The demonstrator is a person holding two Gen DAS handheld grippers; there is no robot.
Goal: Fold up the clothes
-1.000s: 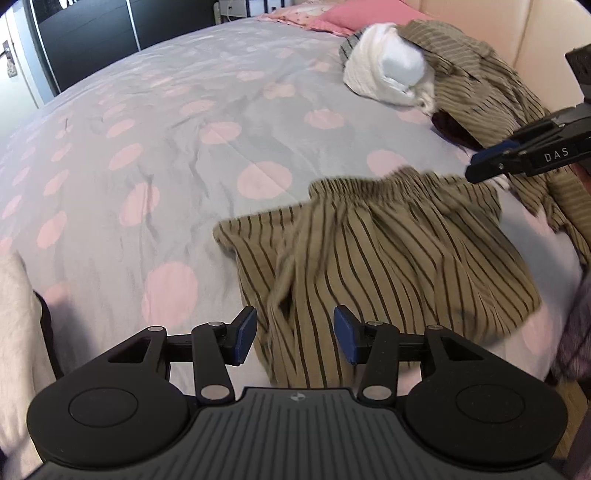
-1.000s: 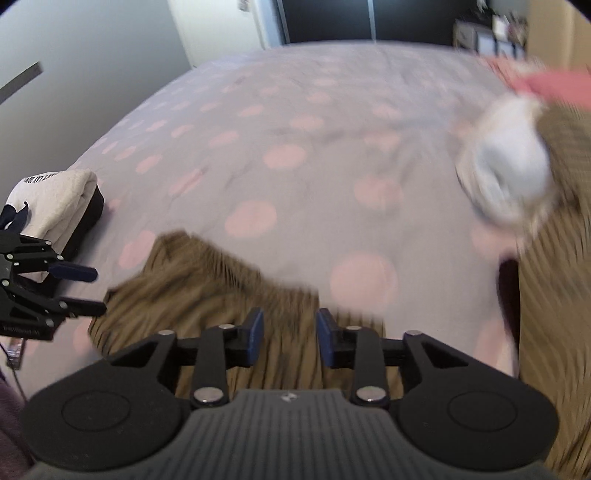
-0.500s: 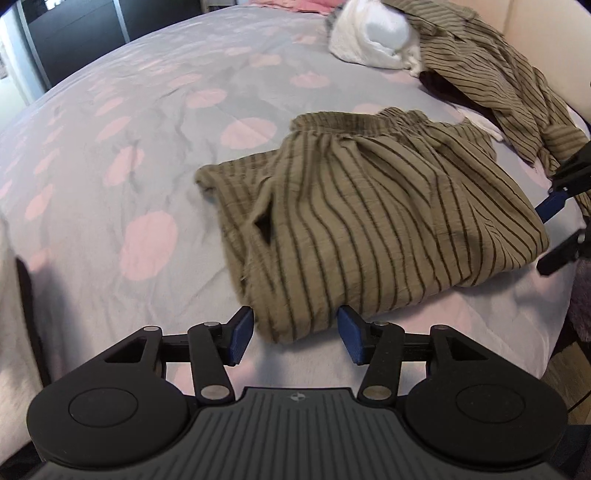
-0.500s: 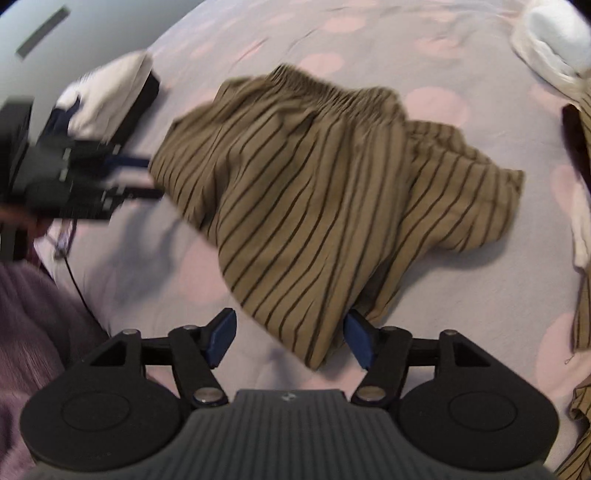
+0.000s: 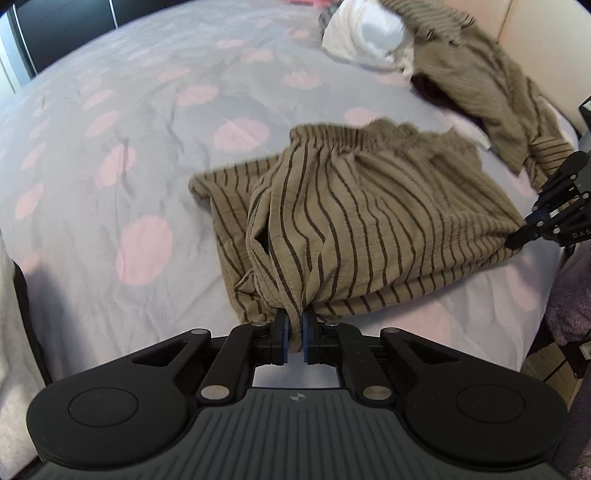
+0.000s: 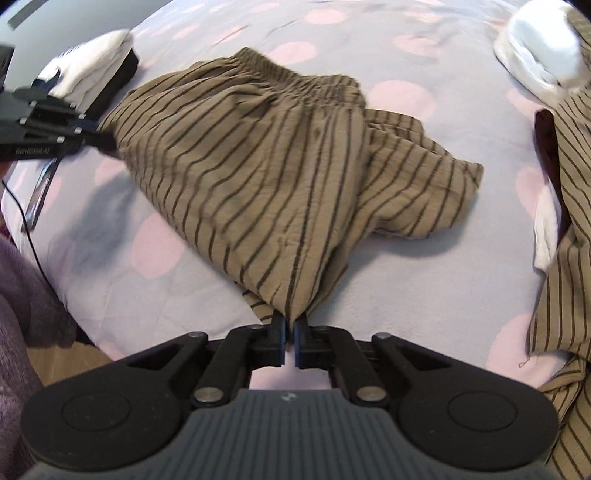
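Note:
Olive striped shorts lie on the grey bedspread with pink dots, elastic waistband at the far side. My left gripper is shut on the near hem corner of the shorts. My right gripper is shut on the opposite hem corner of the shorts. Each gripper also shows in the other view: the right gripper at the shorts' right edge, the left gripper at their left edge. The pinched corners are lifted slightly.
A white bundle and an olive striped shirt lie at the far right of the bed. A folded white and black stack sits by the left edge. A purple fuzzy fabric hangs off the bed's near side.
Both grippers were open over the shorts half a second ago. Both have closed on the hem corners, one at each side, and the fabric bunches up toward the jaws.

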